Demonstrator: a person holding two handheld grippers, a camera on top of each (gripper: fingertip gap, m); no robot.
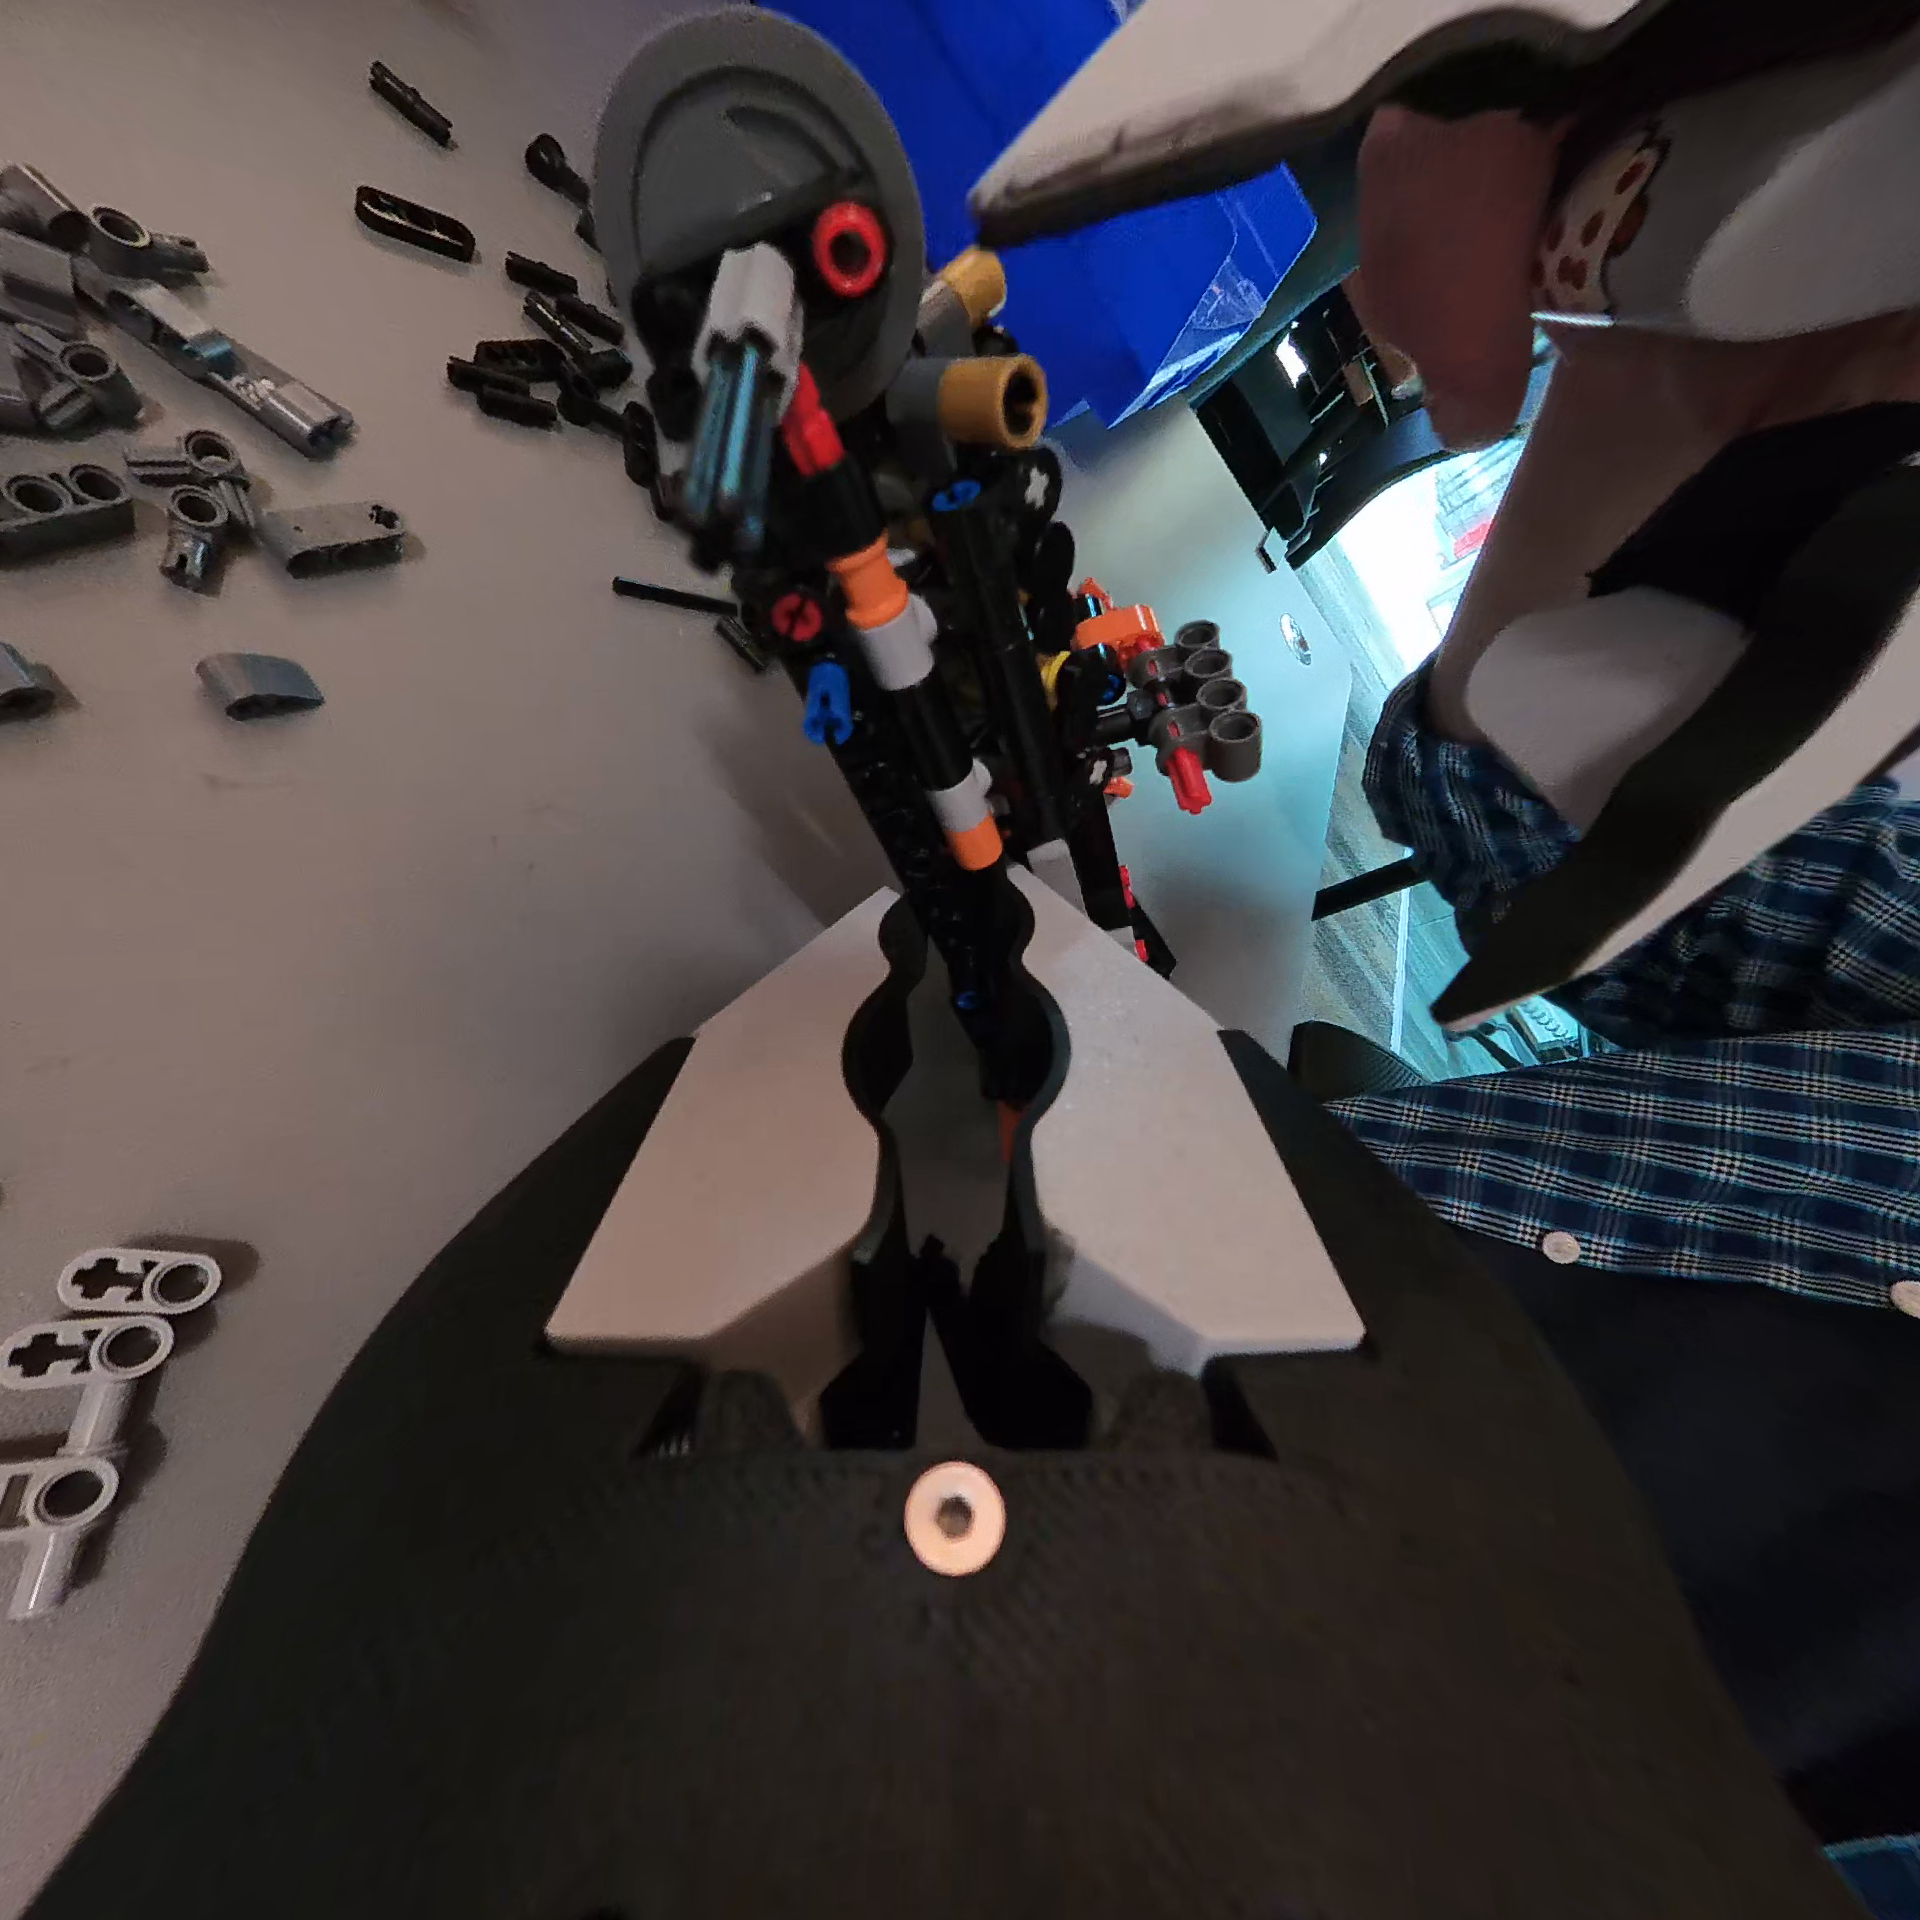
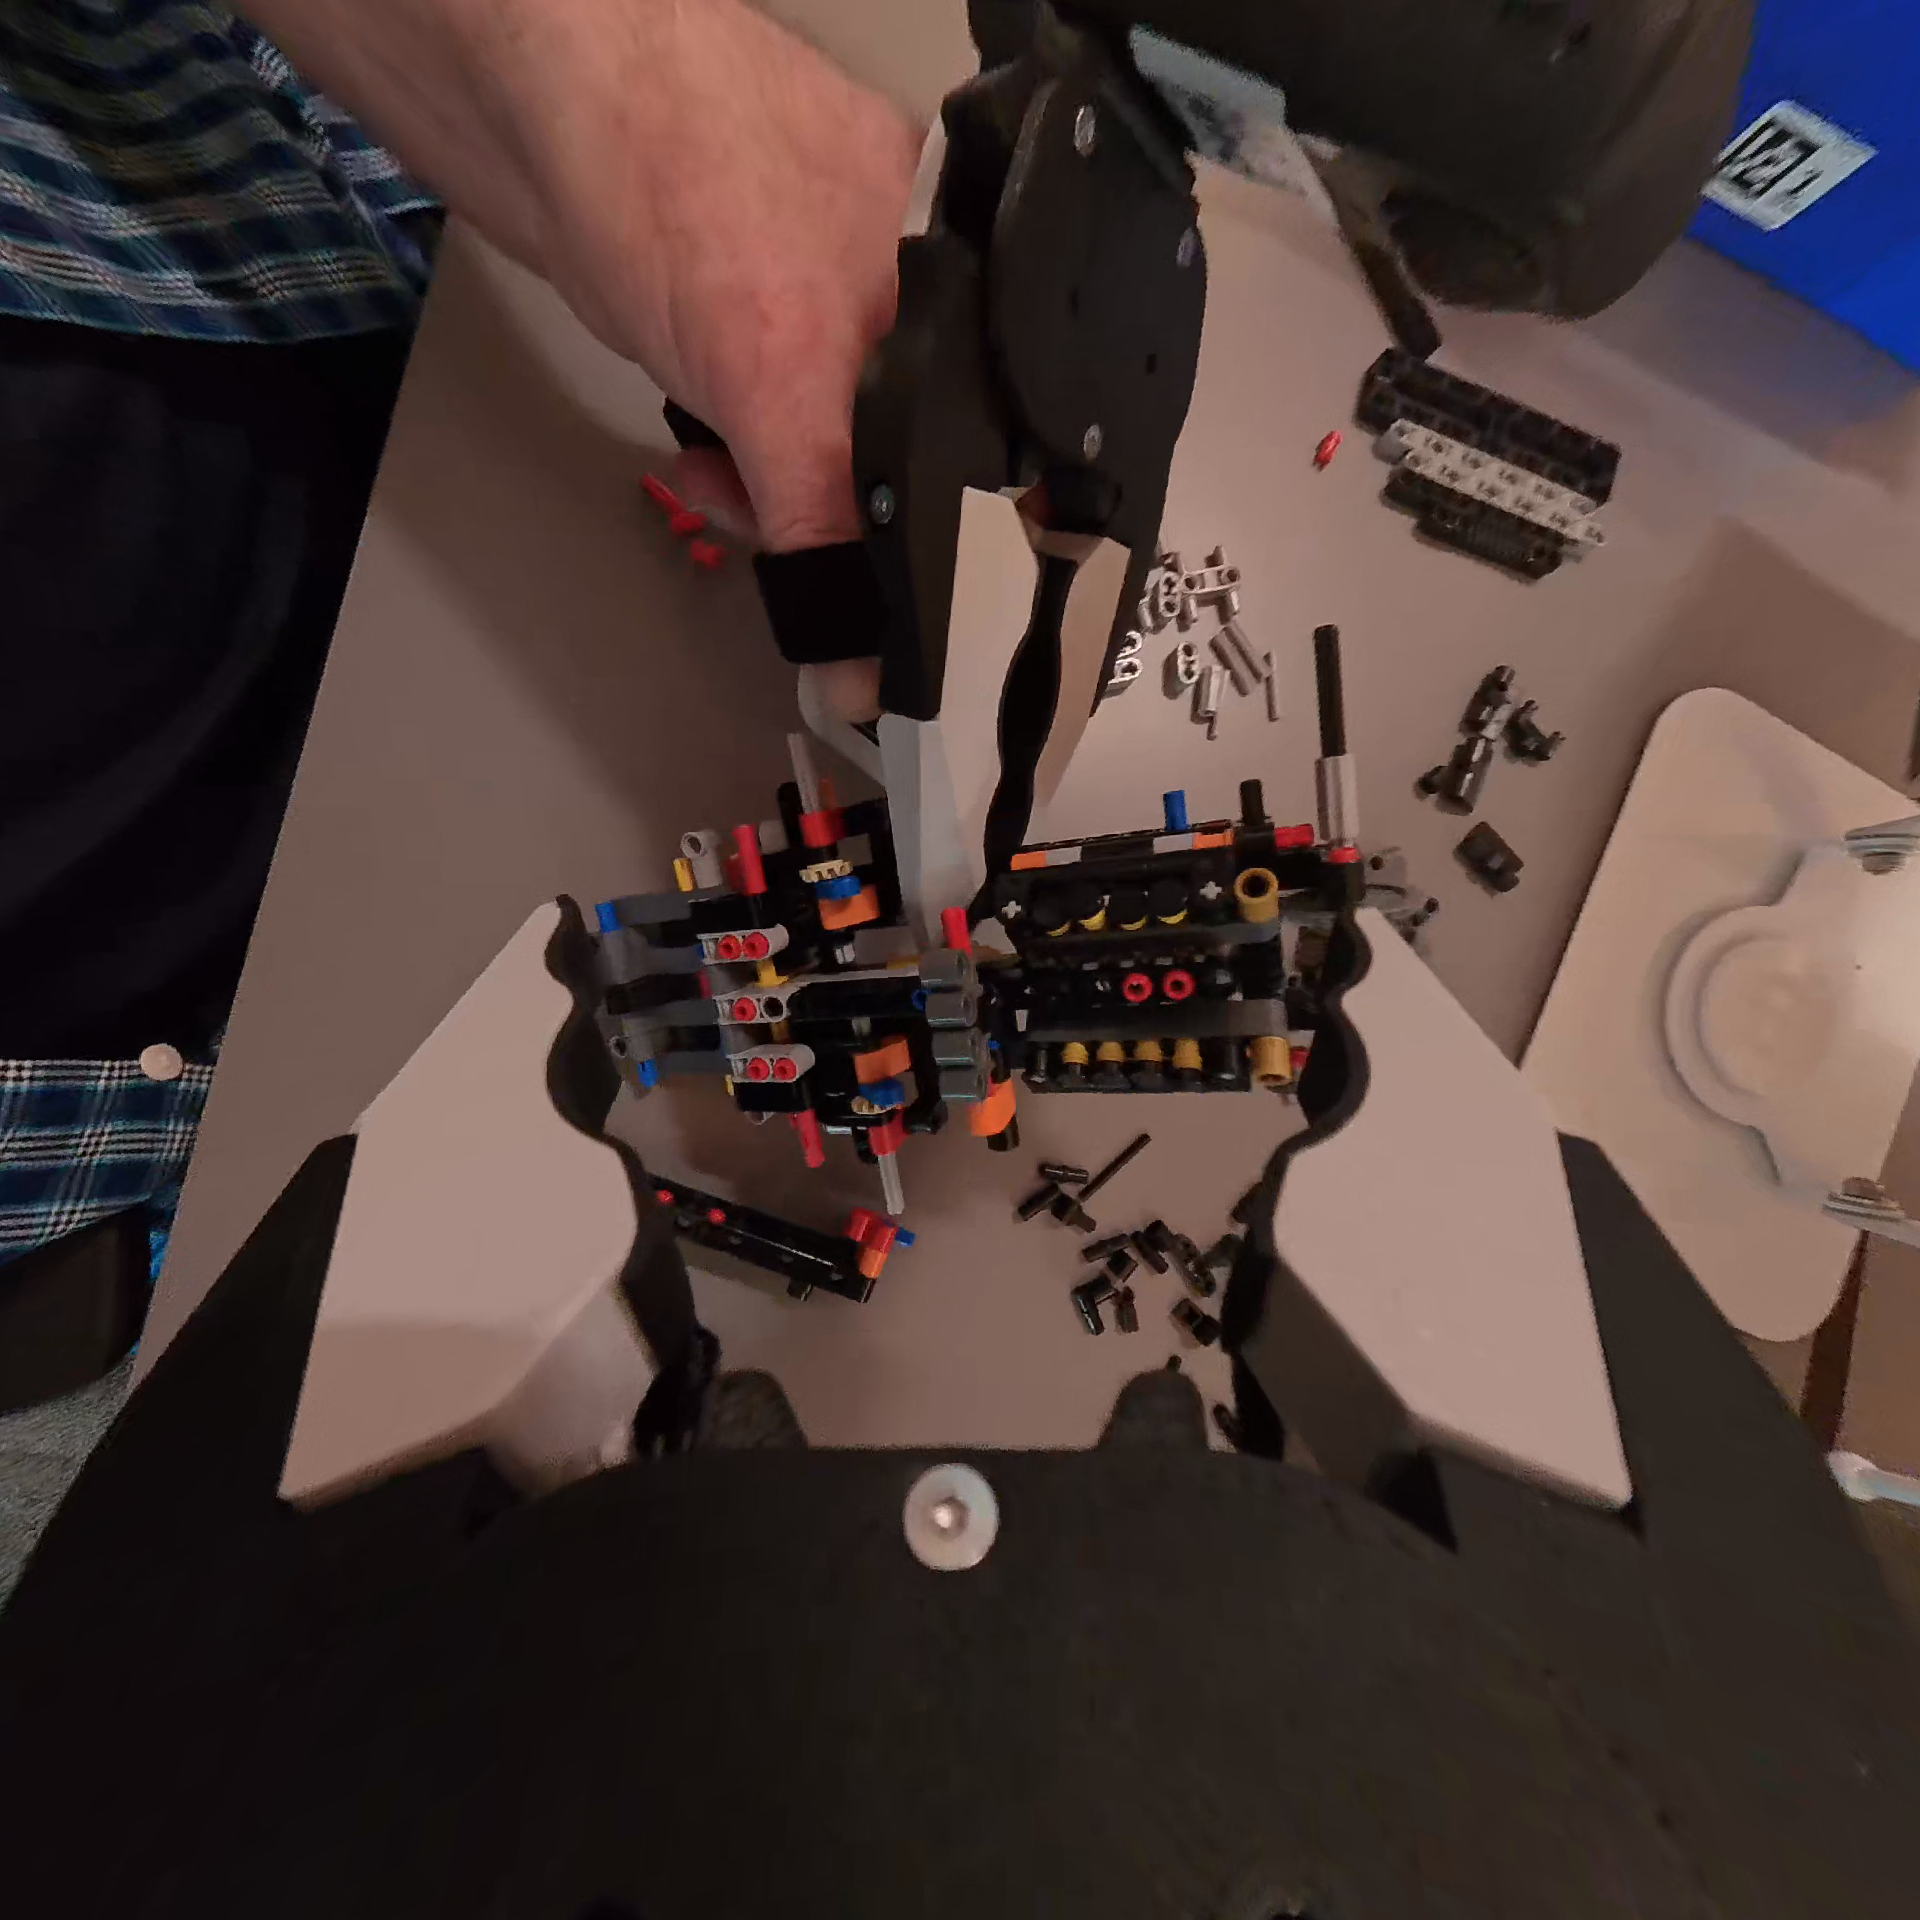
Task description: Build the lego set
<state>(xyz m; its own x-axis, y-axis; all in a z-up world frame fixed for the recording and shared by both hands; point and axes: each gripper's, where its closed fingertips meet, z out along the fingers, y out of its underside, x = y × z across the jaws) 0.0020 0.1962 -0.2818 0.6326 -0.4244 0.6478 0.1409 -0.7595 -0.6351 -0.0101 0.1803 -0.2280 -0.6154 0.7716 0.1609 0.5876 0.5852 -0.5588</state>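
The half-built lego model (image 2: 935, 997) is a black beam frame with red, yellow, orange and blue pins. My left gripper (image 1: 956, 925) is shut on a black beam of the model (image 1: 914, 665), whose far end carries a grey disc (image 1: 758, 208). In the right wrist view the left gripper (image 2: 961, 883) comes down from above onto the model's middle. My right gripper (image 2: 956, 935) is open wide, with one fingertip at each end of the model. One of its white fingers (image 1: 1299, 94) shows large at the upper right of the left wrist view.
Loose parts lie on the beige table (image 2: 499, 727): black pins (image 2: 1143, 1257), a short black beam (image 2: 769, 1236), grey connectors (image 2: 1195, 644), stacked beams (image 2: 1486, 468), dark grey pieces (image 1: 156, 416). A white holder (image 2: 1714, 997) stands at the right. A blue bin (image 1: 1091, 260) is behind. A person's hand (image 2: 675, 260) holds the left gripper. The gap from one gripper's tips to the other's is roughly 7 centimetres.
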